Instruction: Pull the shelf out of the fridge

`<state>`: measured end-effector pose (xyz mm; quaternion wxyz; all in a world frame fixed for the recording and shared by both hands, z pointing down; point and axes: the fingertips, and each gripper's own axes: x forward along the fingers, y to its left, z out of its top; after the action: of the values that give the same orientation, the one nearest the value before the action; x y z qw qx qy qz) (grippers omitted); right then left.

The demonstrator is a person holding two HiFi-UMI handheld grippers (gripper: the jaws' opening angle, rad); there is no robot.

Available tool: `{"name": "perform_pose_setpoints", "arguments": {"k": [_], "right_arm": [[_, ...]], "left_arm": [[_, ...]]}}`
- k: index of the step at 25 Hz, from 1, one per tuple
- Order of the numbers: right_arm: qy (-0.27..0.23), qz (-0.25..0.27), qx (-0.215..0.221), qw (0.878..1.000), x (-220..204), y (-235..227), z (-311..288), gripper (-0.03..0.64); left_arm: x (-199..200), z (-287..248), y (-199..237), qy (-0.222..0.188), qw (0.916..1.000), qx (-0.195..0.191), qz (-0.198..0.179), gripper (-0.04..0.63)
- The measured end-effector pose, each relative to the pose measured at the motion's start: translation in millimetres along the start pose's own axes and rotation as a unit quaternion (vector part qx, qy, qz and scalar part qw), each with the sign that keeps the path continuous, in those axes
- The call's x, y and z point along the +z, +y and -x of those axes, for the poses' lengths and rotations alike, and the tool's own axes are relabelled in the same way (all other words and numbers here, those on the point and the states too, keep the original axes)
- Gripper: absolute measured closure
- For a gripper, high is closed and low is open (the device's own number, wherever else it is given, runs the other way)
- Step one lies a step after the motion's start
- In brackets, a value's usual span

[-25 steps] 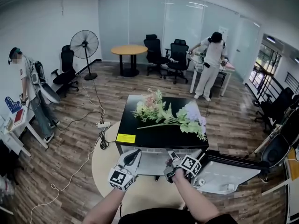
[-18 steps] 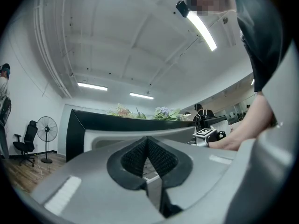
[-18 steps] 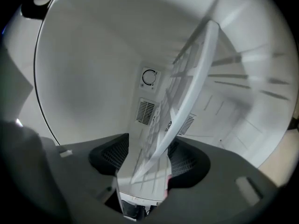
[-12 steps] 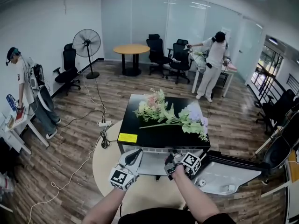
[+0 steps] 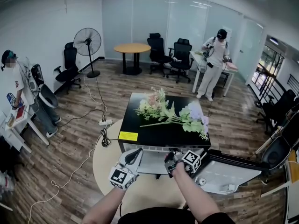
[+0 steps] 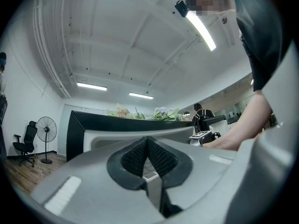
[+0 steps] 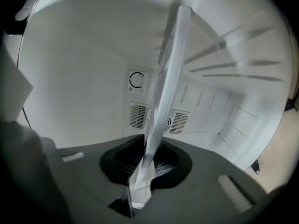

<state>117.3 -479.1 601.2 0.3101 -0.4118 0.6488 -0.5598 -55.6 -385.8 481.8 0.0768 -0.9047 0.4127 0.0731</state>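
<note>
Flowers (image 5: pixel 168 113) on fridge (image 5: pixel 159 135), shelf (image 7: pixel 169 78) inside

One fridge (image 5: pixel 154 136), one shelf (image 7: pixel 168 78), one fan (image 5: pixel 87 42)

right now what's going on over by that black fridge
A person works at the open fridge with a gripper in each hand. The right gripper has just been closing its jaws on the edge of the clear shelf inside. The left gripper hovers shut and empty just outside.
</note>
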Motion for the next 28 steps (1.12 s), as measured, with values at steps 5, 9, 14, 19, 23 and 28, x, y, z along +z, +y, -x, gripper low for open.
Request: {"name": "perform_pose_setpoints", "arguments": {"k": [5,9,14,19,23,28], "right_arm": [[-0.005,-0.023,0.003,1.000,0,-1,-1,0.569],[-0.007,-0.029,0.000,1.000,0,0,0,0.572],[-0.012,-0.033,-0.003,0.999,-1,0,3,0.572],[-0.018,-0.040,-0.003,0.999,-3,1,5,0.574],[-0.018,-0.042,-0.005,0.999,-5,0,9,0.574],[-0.014,-0.044,-0.006,0.999,-8,0,12,0.574]], "left_arm": [[0,2,-1,-0.001,1.0000,-0.001,-0.001,0.595],[2,5,-3,-0.001,1.0000,-0.002,-0.003,0.595],[5,10,-6,0.001,0.9999,-0.004,-0.011,0.595],[7,12,-4,-0.001,0.9999,-0.001,-0.010,0.595],[8,13,-5,-0.003,0.9999,-0.002,-0.012,0.595],[12,12,-8,-0.007,0.9999,-0.004,-0.012,0.595]]}}
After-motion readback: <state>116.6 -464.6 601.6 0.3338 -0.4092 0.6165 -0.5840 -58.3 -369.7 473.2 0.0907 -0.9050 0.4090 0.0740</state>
